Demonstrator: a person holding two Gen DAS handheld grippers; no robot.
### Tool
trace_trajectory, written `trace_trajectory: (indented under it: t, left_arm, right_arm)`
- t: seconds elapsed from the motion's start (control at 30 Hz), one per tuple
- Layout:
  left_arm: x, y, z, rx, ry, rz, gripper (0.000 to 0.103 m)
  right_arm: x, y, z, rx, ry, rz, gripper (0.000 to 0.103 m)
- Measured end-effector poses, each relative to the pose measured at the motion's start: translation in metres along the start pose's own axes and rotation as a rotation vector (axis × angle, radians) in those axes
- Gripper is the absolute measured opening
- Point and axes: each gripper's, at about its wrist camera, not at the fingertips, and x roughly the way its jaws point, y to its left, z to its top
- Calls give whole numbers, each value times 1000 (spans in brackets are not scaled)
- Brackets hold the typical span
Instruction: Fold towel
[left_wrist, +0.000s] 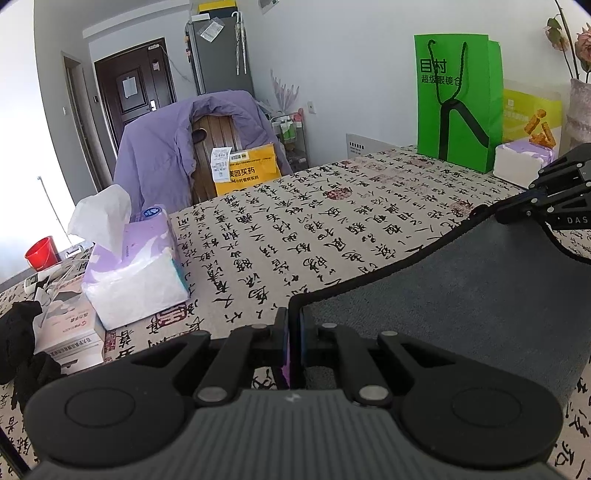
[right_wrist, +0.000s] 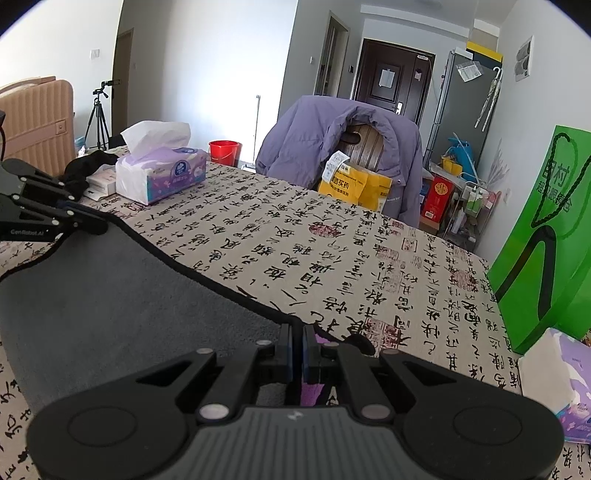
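A dark grey towel with a black hem lies partly lifted over the calligraphy tablecloth. My left gripper is shut on the towel's near left corner. My right gripper is shut on the other corner at the right edge of the left wrist view. In the right wrist view the towel stretches to the left, my right gripper pinches its hem, and my left gripper holds the far corner at the left.
A purple tissue box stands left of the towel. A green paper bag and a second tissue pack stand at the back right. A chair with a purple jacket is behind the table. Black cloth lies far left.
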Motion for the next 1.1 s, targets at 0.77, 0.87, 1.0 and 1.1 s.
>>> trace_trajectory:
  t: [0.77,0.87,1.0,1.1]
  left_arm:
    - [-15,23,-2,-141,7,4,103]
    - [-16,22,-3,-142,5,3,103]
    - [-17,21,-3,-145,3,5,103]
    - [-18,20,-3,-148,2,0,103]
  right_arm:
    - [0,-24,0,213,16,63,103]
    - [-1,-21,0,207,19,60,103]
    - [-1,-19,0,201,25,59,103]
    - [-1,-17,-1,197,29,59,103]
